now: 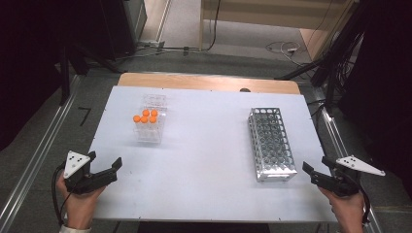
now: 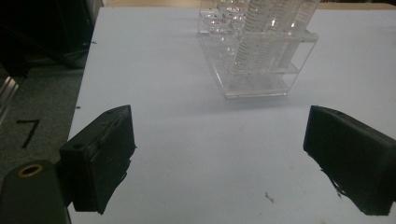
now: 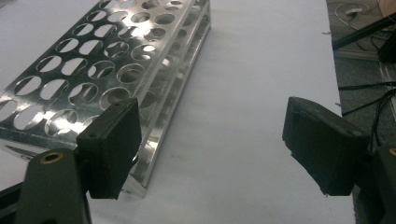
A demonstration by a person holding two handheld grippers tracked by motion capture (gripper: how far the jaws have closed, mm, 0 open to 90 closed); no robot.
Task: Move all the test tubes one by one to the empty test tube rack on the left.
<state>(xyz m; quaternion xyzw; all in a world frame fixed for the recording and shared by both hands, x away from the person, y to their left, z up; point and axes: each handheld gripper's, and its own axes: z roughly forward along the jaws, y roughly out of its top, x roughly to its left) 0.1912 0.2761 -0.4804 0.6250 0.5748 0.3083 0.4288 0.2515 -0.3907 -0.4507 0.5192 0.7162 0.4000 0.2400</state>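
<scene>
I'm in a lab: beside the white table (image 1: 204, 160) run aluminium rails (image 1: 36, 155), with cables (image 1: 286, 47) on the floor beyond it.

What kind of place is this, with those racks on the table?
Probably a lab-style recording workspace: a clear rack of orange-capped tubes and a metal test-tube rack sit on a white table, with cables on the floor.

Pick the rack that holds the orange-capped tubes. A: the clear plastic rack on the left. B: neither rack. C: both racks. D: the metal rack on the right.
A: the orange-capped tubes stand in the clear plastic rack, while the metal rack shows only open holes.
</scene>
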